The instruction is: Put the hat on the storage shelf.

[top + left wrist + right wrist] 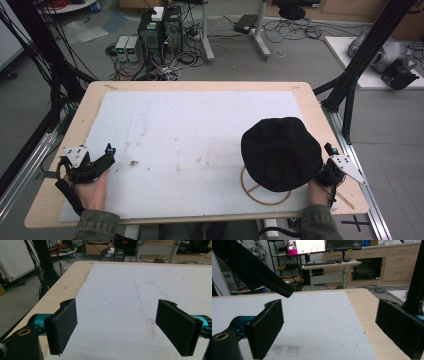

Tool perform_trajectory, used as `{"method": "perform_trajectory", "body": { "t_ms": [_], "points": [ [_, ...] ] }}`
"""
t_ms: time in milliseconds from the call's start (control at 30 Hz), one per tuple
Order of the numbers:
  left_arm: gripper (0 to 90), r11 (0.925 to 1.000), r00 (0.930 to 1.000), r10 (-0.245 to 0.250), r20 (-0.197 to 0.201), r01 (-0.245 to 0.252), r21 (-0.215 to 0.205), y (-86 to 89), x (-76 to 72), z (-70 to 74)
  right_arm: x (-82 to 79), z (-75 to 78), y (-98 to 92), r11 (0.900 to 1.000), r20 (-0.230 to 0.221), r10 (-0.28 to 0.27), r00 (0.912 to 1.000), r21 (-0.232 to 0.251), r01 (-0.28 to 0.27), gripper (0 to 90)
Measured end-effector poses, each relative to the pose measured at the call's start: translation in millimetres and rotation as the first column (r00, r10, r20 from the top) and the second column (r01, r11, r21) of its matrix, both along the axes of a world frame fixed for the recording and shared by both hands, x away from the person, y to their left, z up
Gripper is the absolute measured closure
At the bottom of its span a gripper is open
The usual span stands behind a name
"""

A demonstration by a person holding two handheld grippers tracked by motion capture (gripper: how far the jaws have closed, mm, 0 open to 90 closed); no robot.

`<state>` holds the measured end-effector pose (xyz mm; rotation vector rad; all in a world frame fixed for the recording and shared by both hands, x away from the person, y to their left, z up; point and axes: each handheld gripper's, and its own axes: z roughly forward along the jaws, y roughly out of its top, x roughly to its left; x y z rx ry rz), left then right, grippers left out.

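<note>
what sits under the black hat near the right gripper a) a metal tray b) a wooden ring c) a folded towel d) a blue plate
b: in the high view the black hat lies over a thin wooden ring on the white mat, with the ring's near arc showing in front of the hat, next to the right gripper.

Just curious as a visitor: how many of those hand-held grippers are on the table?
2: the left gripper at the table's near-left edge, the right gripper at its near-right edge, beside the black hat.
</note>
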<state>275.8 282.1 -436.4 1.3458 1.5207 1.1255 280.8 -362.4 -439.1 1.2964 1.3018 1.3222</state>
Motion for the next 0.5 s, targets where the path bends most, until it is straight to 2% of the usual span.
{"method": "perform_trajectory", "body": {
  "t_ms": [500],
  "points": [
    [18.2, 0.9998, 0.9997, -0.021, -0.014, 0.021, -0.004, -3.4, 0.8, -0.9, 1.9, -1.0, 1.7, 1.0, -0.004, 0.008, 1.0, -0.007, -0.008, 7.1]
  ]
}}
